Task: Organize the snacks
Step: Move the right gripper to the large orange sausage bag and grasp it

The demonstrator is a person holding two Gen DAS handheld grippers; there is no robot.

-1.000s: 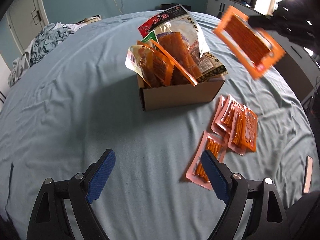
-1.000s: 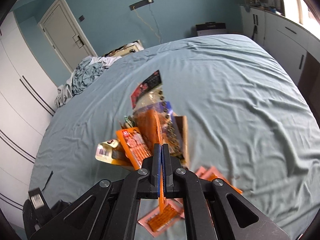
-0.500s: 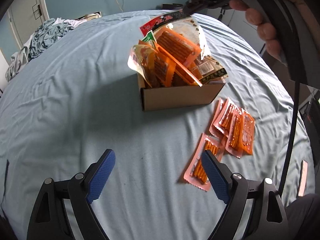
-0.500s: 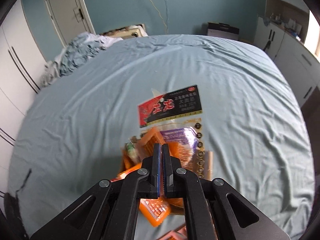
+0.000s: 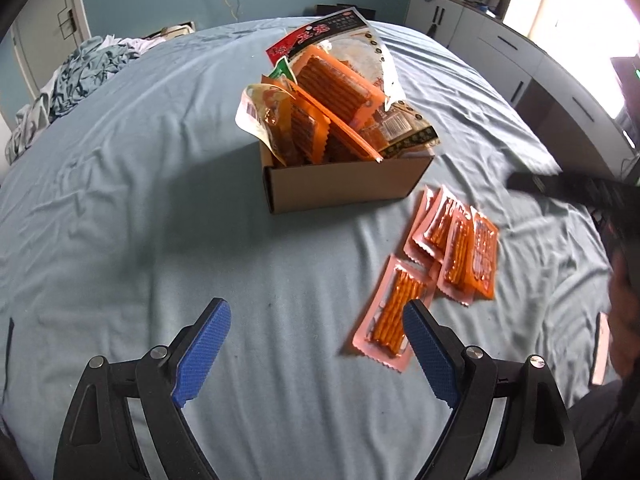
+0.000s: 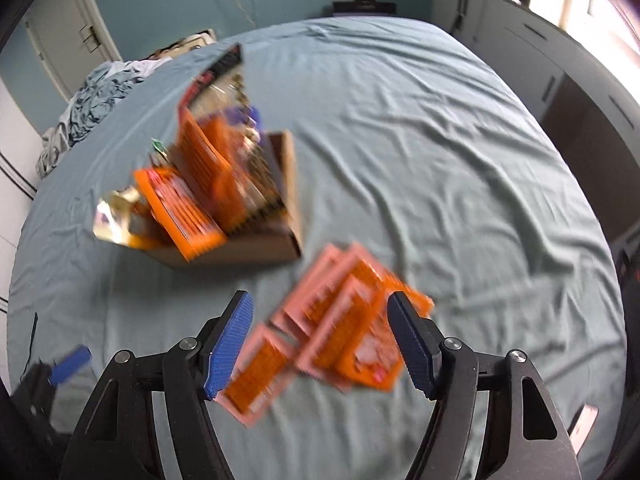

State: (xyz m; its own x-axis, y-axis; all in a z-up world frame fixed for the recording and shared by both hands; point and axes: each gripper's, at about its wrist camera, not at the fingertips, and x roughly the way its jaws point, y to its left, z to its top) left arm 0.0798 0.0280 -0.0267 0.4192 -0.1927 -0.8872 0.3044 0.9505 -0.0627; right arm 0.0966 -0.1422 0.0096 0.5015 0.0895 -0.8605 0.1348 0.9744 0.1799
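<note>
one cardboard box [image 5: 344, 184], four loose snack packets [image 5: 460, 240]

The bed sheet [image 5: 140, 208] is a plain pale grey-blue. On it, the cardboard box [image 5: 344, 184] is plain tan-brown. The snack packets [image 5: 320, 96] standing in it are bright orange; behind them a clear bag has a red-and-black header [image 5: 316, 38]. At four o'clock from the box, loose packets [image 5: 460, 240] are pink-edged with orange sticks. Both grippers' pads [image 5: 204, 354] are textured blue on black frames.
</note>
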